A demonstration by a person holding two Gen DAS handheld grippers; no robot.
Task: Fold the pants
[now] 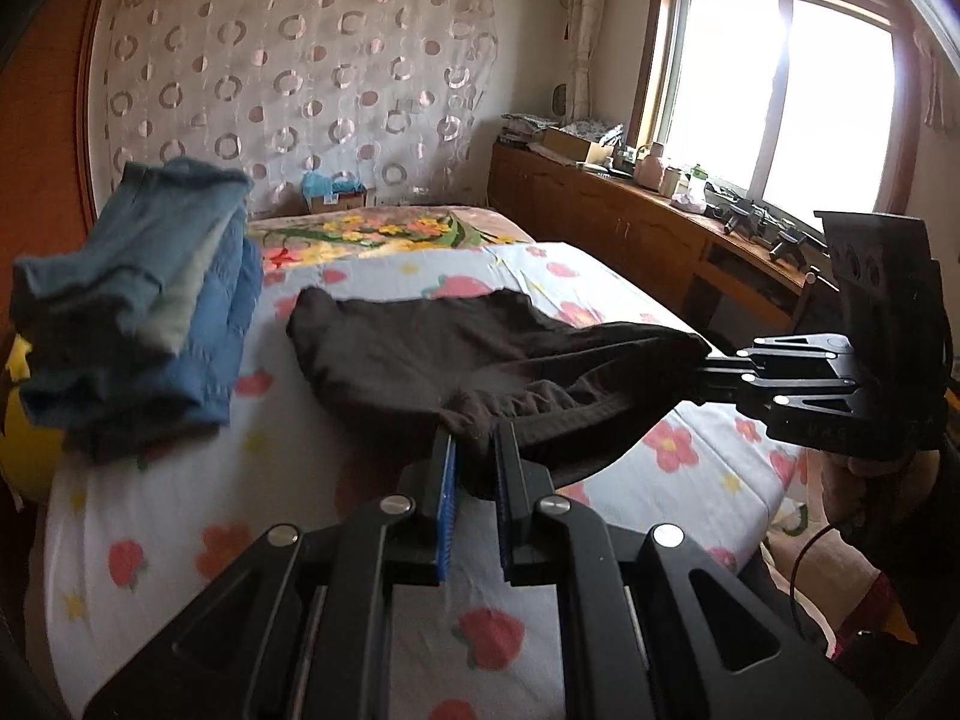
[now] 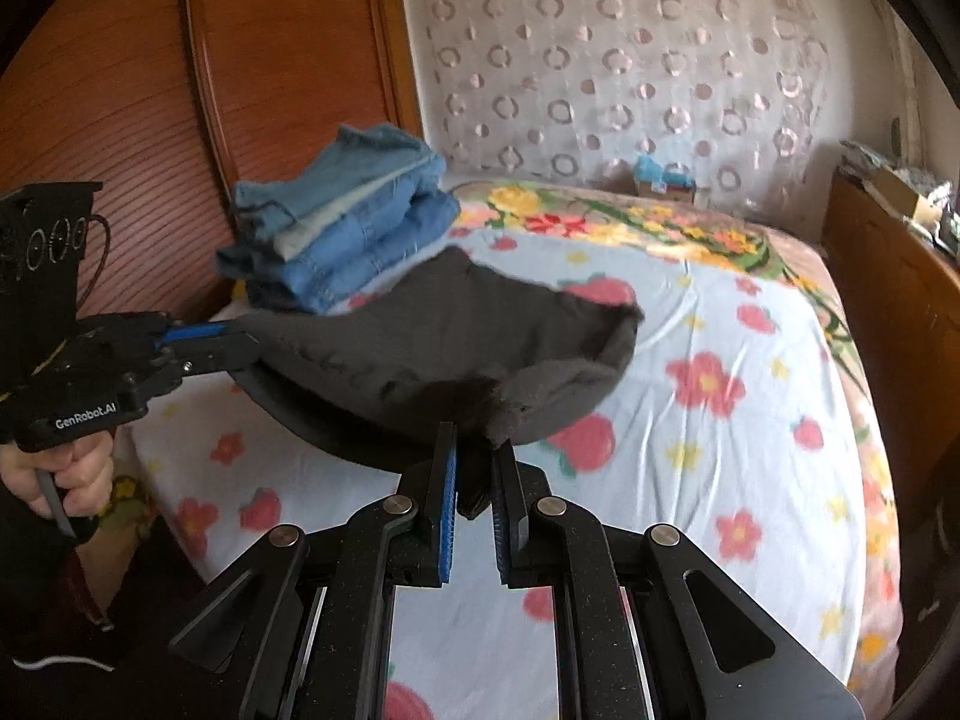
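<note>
Dark brown pants [image 1: 456,354] hang in a folded bundle above the flowered bed sheet [image 1: 300,504], stretched between both grippers. My left gripper [image 1: 474,444] is shut on one edge of the pants near their gathered waistband. My right gripper [image 2: 477,450] is shut on the other edge of the same pants [image 2: 456,330]. In the left wrist view the right gripper [image 1: 714,360] comes in from the right. In the right wrist view the left gripper [image 2: 246,339] comes in from the left. The far end of the pants sags toward the sheet.
A stack of folded blue jeans [image 1: 144,312] lies on the bed's left side by the wooden headboard [image 2: 120,96]. A wooden cabinet [image 1: 630,222] with clutter stands under the window at the right. A yellow object [image 1: 24,420] sits at the left edge.
</note>
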